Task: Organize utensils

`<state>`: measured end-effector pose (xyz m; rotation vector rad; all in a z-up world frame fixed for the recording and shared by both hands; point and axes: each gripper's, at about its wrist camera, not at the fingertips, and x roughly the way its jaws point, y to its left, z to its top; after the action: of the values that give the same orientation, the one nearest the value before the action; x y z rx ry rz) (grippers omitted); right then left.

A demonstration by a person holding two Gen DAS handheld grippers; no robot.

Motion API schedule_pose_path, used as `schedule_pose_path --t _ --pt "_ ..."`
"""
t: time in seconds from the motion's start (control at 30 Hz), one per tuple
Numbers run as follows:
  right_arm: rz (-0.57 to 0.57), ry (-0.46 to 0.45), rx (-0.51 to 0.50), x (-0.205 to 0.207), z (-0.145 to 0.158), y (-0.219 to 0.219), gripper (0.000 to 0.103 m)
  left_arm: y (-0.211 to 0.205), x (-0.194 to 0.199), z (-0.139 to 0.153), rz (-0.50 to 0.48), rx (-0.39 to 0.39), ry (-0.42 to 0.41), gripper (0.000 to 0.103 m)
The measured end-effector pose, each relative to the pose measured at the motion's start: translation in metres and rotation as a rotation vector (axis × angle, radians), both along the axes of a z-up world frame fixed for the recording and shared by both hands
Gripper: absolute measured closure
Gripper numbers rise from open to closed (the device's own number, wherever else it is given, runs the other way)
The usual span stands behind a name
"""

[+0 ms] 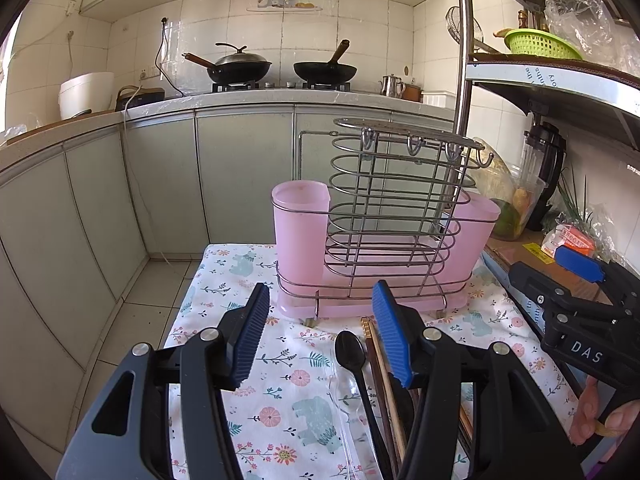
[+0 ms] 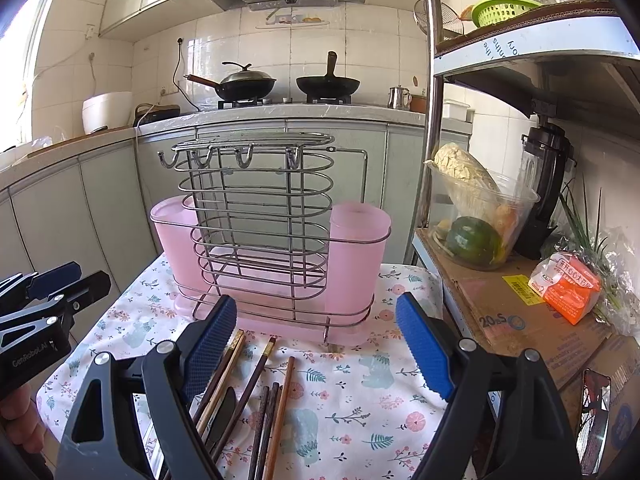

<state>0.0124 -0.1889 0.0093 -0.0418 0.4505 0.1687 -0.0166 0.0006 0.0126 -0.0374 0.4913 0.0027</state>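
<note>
Both sets of fingers released, empty. Chopsticks (image 2: 276, 396) and black spoon (image 1: 354, 360) loose on the tabletop (image 2: 360, 408), just before the pink holder (image 2: 352, 256). Probably best: lower right gripper (image 2: 316, 344), pinch one chopstick mid-shaft, lift level, drop upright into a cup.

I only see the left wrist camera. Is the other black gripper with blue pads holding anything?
Observer: No. The right gripper is open, with nothing between its blue pads.
Operator: Are more sticks hidden on my right side?
Observer: Yes. Several brown wooden chopsticks lie loose on the floral cloth, in front of the pink plastic and wire utensil rack.
</note>
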Motion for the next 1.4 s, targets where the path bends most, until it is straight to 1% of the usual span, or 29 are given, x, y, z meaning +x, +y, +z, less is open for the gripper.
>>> schedule_pose_path --t 1.03,1.2,1.4 --pt "-0.007 0.006 0.011 0.0 -0.003 -0.002 0.022 -0.003 0.001 -0.005 -0.004 0.0 0.014 0.049" --pt "0.001 0.025 0.023 0.002 -0.007 -0.004 0.022 0.0 0.004 -0.009 -0.008 -0.012 0.035 0.049" --pt "0.002 0.085 0.03 0.006 -0.016 -0.009 0.022 0.013 0.013 -0.019 -0.012 -0.03 0.109 0.049"
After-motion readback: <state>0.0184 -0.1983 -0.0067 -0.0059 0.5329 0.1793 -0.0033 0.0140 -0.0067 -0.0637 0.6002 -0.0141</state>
